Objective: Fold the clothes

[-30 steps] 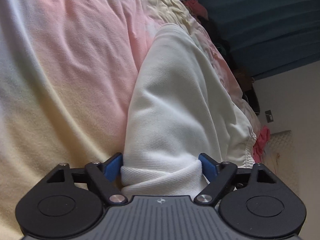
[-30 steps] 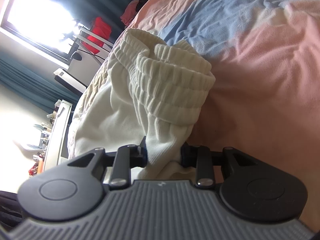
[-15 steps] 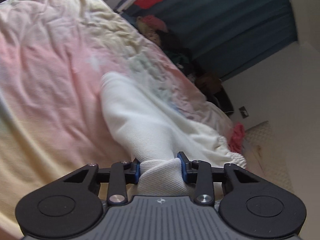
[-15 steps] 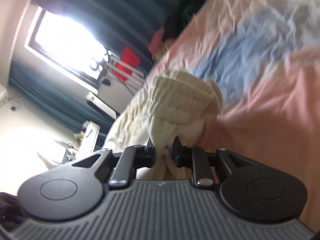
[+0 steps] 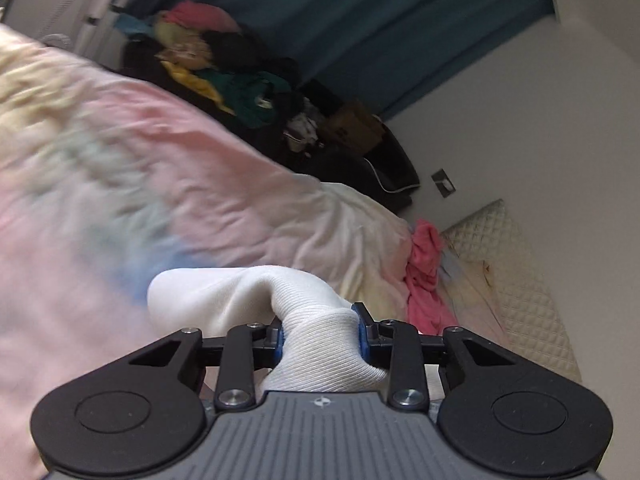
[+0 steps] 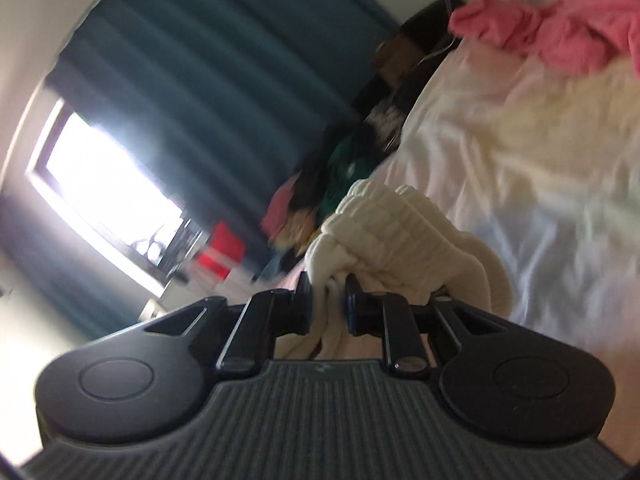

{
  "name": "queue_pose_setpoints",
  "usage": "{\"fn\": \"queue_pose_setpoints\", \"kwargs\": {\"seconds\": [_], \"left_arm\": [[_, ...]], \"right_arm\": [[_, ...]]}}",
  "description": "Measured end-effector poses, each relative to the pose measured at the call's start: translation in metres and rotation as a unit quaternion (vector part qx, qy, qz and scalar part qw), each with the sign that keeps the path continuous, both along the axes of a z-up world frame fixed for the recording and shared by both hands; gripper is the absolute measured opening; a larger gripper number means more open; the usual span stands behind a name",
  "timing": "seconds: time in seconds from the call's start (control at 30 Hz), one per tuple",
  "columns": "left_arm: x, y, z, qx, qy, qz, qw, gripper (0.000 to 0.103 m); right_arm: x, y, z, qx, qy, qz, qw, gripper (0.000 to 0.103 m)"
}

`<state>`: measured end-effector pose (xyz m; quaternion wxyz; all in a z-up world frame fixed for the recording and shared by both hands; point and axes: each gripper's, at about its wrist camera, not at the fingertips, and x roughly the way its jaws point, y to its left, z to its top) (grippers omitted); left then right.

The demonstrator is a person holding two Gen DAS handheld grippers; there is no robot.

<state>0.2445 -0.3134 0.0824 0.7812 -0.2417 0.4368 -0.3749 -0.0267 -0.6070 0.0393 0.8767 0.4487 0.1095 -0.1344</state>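
Left gripper point(image 5: 320, 330) clamped on white garment point(image 5: 256, 292), right gripper point(image 6: 328, 300) pinching its ribbed waistband point(image 6: 404, 232), bedspread point(image 5: 120, 184) beneath.

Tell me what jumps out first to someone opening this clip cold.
The white garment dominates: the left gripper is clamped on a bunched end of it, and the right gripper pinches its ribbed elastic band, both above the pastel bedspread. Next come the pink cloth at the bed's far edge and the heap of clothes before the teal curtain.
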Motion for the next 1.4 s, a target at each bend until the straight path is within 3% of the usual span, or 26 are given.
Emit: {"fn": "queue_pose_setpoints", "kwargs": {"seconds": [0.1, 0.17, 0.27, 0.33, 0.43, 0.5, 0.6, 0.67, 0.77, 0.83, 0.93, 1.0, 1.07, 1.27, 1.4], "left_arm": [[0.050, -0.067, 0.006, -0.009, -0.016, -0.008, 0.9998, 0.032], [0.075, -0.104, 0.004, -0.025, -0.038, -0.005, 0.9989, 0.032], [0.100, -0.148, -0.017, -0.024, -0.075, 0.001, 0.9969, 0.033], [0.111, -0.166, -0.050, -0.010, -0.069, 0.001, 0.9976, 0.033], [0.118, -0.184, -0.108, 0.051, -0.053, -0.016, 0.9971, 0.033], [0.119, -0.187, -0.145, 0.084, -0.028, -0.023, 0.9958, 0.033], [0.107, -0.179, -0.183, 0.104, -0.027, -0.028, 0.9938, 0.037], [0.094, -0.176, -0.194, 0.105, -0.057, -0.037, 0.9921, 0.040], [0.084, -0.180, -0.195, 0.119, -0.084, -0.042, 0.9884, 0.045], [0.077, -0.180, -0.185, 0.142, -0.094, -0.039, 0.9847, 0.057], [0.062, -0.167, -0.162, 0.170, -0.101, -0.026, 0.9800, 0.058], [0.045, -0.149, -0.139, 0.158, -0.103, -0.023, 0.9818, 0.060], [0.027, -0.125, -0.114, 0.145, -0.109, -0.016, 0.9833, 0.068], [-0.057, -0.051, -0.024, 0.155, -0.203, -0.014, 0.9669, 0.080], [-0.112, -0.013, 0.021, 0.150, -0.249, 0.002, 0.9568, 0.087]], "right_arm": [[0.036, -0.051, 0.016, -0.013, 0.004, -0.024, 1.000, 0.019], [0.059, -0.068, 0.023, -0.056, 0.003, -0.043, 0.997, 0.019], [0.081, -0.084, 0.017, -0.101, -0.019, -0.066, 0.993, 0.019], [0.091, -0.092, -0.005, -0.114, -0.015, -0.076, 0.990, 0.019], [0.100, -0.101, -0.060, -0.098, 0.037, -0.082, 0.991, 0.019], [0.102, -0.103, -0.099, -0.074, 0.084, -0.070, 0.991, 0.019], [0.090, -0.095, -0.150, -0.028, 0.138, -0.066, 0.988, 0.019], [0.077, -0.086, -0.174, -0.009, 0.140, -0.075, 0.987, 0.019], [0.070, -0.075, -0.194, -0.035, 0.159, -0.081, 0.983, 0.020], [0.070, -0.074, -0.201, -0.028, 0.175, -0.079, 0.981, 0.022], [0.056, -0.074, -0.186, 0.021, 0.204, -0.090, 0.975, 0.022], [0.046, -0.057, -0.160, -0.011, 0.226, -0.083, 0.971, 0.022], [0.034, -0.043, -0.136, -0.038, 0.223, -0.073, 0.971, 0.022], [-0.009, 0.004, -0.063, -0.088, 0.177, -0.035, 0.980, 0.022], [-0.046, 0.051, -0.009, -0.137, 0.149, -0.018, 0.979, 0.022]]}}
